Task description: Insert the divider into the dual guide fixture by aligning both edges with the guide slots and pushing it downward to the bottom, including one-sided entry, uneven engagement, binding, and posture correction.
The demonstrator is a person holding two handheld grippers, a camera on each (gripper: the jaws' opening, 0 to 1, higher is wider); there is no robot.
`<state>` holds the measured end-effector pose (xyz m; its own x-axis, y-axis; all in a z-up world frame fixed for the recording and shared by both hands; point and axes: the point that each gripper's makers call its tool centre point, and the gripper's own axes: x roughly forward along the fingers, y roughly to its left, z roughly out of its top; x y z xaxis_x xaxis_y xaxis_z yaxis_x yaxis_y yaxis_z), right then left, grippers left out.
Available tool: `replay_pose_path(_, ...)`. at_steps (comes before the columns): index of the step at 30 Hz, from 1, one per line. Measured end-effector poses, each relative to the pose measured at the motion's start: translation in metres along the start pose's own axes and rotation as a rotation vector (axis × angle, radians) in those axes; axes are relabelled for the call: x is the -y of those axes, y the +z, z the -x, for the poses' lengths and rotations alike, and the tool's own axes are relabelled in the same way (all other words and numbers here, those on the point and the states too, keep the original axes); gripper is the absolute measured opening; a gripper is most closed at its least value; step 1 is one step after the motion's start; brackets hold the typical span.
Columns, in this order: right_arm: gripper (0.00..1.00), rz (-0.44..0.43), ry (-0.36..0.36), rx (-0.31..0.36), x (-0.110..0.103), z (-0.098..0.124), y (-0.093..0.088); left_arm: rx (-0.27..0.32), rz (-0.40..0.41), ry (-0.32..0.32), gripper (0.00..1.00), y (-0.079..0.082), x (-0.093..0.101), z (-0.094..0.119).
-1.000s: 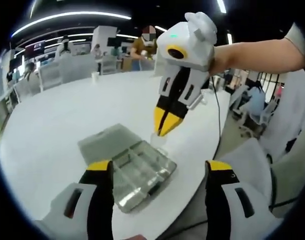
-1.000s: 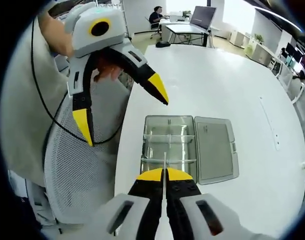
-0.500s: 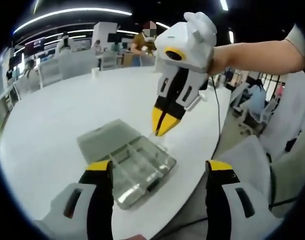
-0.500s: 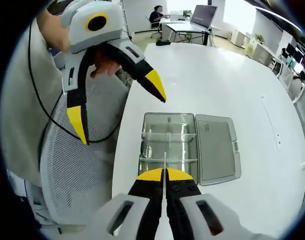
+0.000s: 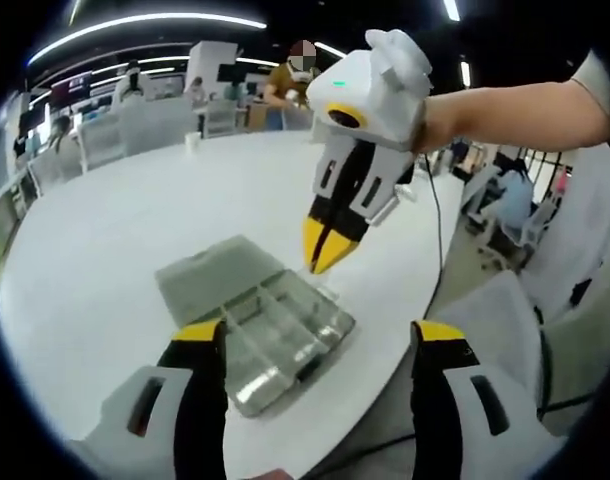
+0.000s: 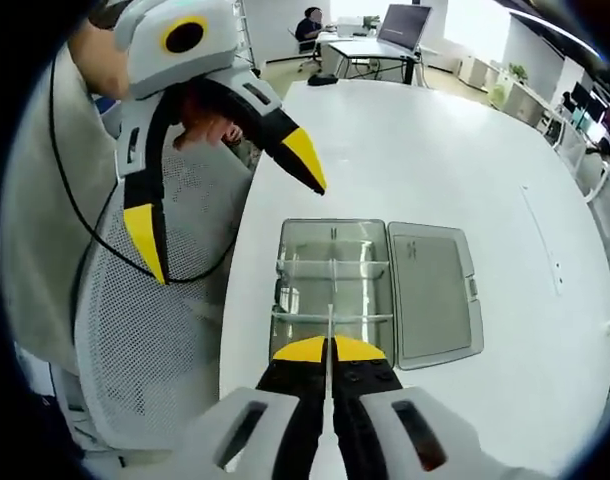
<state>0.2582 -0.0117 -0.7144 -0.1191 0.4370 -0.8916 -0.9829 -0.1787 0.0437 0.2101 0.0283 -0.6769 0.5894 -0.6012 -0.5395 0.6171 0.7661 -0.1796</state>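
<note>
**Divider Held Above the Compartment Box**

The right tool (image 6: pixel 330 345) is seen at the lower centre of the right gripper view, its jaws closed on a thin clear divider (image 6: pixel 331 322) that stands edge-on and projects beyond the yellow tips. In the left gripper view the same tool (image 5: pixel 323 262) is seen at centre, pointing down at the clear compartment box (image 5: pixel 285 335), which lies on the white counter (image 5: pixel 115 250) near its edge. The lid (image 6: pixel 435 292) of the box is folded open flat at the right of the right gripper view. Cross partitions are already seated in the box.

The left tool (image 6: pixel 225 220) is seen at the upper left of the right gripper view, its jaws spread wide and holding nothing.

The divider is judged to be light, thin, fairly stiff and smooth, so that it may slip or flex under side load. It should be held along its upper edge, near the middle, with both end edges left free for the guide slots. Whether the lower edge has yet entered a slot cannot be told. Uneven downward pressure is likely to cause binding on one side.
</note>
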Motion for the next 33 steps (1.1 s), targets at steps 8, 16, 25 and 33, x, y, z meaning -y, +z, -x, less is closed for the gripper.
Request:
replay_pose_path(8,0.00,-0.006,0.008,-0.002,-0.002,-0.004,-0.002,-0.002,0.004,-0.001,0.74,-0.002,-0.001,0.000)
replay_pose_path(16,0.00,-0.012,0.007,-0.003,0.001,-0.007,-0.002,-0.001,0.007,0.001,0.74,-0.002,-0.002,0.000)
replay_pose_path(25,0.00,-0.025,0.013,-0.010,0.001,-0.013,-0.005,-0.001,0.013,0.006,0.74,-0.004,-0.004,0.002)
replay_pose_path(33,0.00,-0.026,0.009,-0.015,0.002,-0.014,-0.007,-0.001,0.016,0.008,0.73,-0.005,-0.005,0.002)
